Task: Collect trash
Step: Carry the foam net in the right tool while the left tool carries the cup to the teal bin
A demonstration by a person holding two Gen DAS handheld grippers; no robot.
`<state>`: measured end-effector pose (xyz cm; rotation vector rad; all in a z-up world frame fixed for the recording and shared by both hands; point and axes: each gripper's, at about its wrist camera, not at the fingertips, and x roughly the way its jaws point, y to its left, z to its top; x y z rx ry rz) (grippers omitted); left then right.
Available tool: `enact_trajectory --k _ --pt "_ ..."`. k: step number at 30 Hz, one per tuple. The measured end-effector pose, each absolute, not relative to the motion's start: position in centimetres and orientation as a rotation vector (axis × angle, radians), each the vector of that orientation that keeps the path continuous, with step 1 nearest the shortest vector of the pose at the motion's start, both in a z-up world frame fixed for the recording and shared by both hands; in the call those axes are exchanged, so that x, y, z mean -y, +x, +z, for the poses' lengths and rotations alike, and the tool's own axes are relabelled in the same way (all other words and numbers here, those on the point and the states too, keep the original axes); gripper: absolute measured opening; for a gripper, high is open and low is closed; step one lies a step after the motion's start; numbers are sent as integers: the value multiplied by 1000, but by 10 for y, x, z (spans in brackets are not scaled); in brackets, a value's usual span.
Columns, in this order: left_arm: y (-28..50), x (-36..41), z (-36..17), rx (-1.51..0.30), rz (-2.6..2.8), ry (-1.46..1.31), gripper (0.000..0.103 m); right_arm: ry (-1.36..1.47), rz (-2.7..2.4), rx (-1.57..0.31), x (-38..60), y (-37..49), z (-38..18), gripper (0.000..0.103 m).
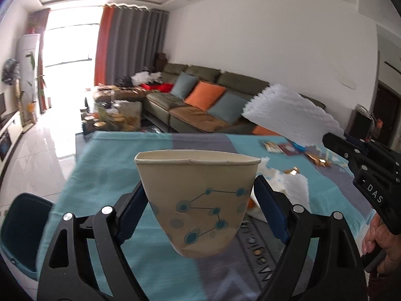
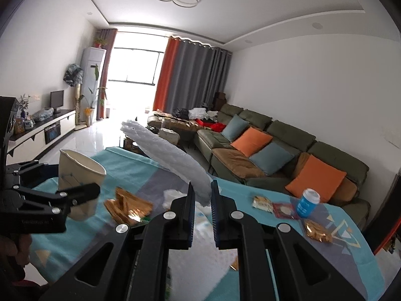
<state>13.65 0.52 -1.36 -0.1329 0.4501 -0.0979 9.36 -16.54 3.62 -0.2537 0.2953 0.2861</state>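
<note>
Presently, item one: our left gripper (image 1: 199,210), fingers (image 1: 269,208) pressed on either side of a paper cup (image 1: 198,200) printed with blue dots and lines. The cup sits upright between them, mouth up and squeezed to a flattened oval, lifted clear of the tabletop (image 1: 100,175).

Item two: our right gripper (image 2: 203,195), fingers (image 2: 191,200) drawn narrow on the near end of a white embossed paper towel (image 2: 170,155). The towel's long axis runs from the fingers up and away to the left in the right wrist view, so its free end leans toward the cup's side; in the left wrist view it hangs above and to the right of the cup's mouth, apart from it.

We judge the coming move turns on that relation: the towel end must come over the open mouth, or the cup under it.

Item three, still on the blue and grey cloth: crumpled white tissue (image 1: 293,185) just right of the cup, gold wrappers (image 2: 130,204), a snack packet (image 2: 263,203), a red sachet (image 2: 284,209), a second gold wrapper (image 2: 317,230), and a small blue bottle (image 2: 307,202) with a white cap. All lie nearer the right gripper.

Item four: a dark teal bin (image 1: 22,228) at the tabletop's left edge, beside our left gripper.
</note>
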Motion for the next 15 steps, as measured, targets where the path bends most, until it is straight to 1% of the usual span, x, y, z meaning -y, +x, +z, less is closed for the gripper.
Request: enact_trajectory --k 7,15 --pt "104 -55 5 -388 40 -150 83 -259 382 -272 134 97 46 10" --pt "62 -133 16 -351 241 -169 83 -285 559 -266 71 104 53 10"
